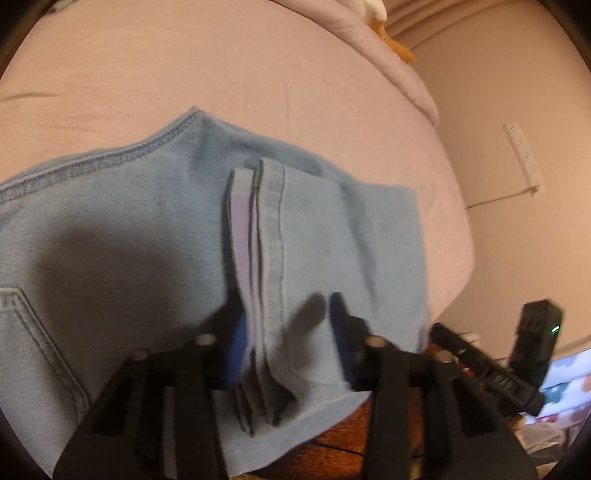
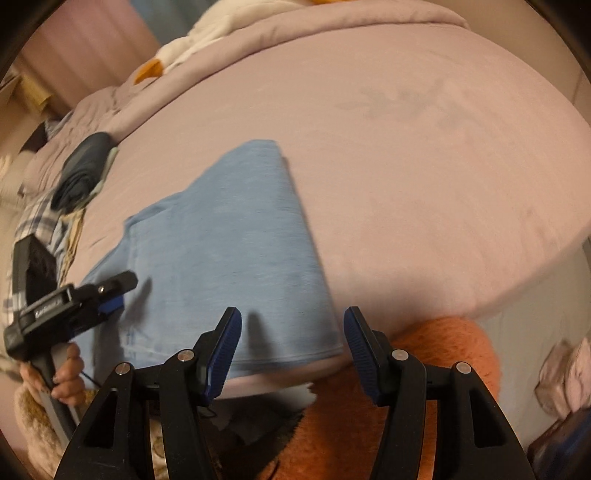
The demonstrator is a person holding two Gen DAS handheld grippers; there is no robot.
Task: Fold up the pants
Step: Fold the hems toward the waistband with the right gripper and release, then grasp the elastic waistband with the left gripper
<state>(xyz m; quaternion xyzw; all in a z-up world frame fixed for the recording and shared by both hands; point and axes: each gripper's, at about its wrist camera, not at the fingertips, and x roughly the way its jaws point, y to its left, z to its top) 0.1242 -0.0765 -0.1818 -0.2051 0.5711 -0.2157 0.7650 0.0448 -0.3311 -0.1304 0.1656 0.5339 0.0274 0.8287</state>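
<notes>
Your left claw (image 1: 291, 332) is gaping around the folded jeans' (image 1: 147, 229) hems on the bed (image 1: 184, 66); your right claw (image 2: 293, 347) is hovering, spread apart.

Bed sheet (image 2: 424, 166): pinkish-lilac, spread ahead of the right gripper.
Comforter (image 2: 295, 33): same lilac colour, bunched along the far edge of the bed.
Plush toy (image 2: 192, 44): white with an orange part, lying on the comforter, far left.
Dark folded garment (image 2: 81, 170): far left on the bed.
Orange fluffy rug (image 2: 424, 369): low, under the right gripper.
</notes>
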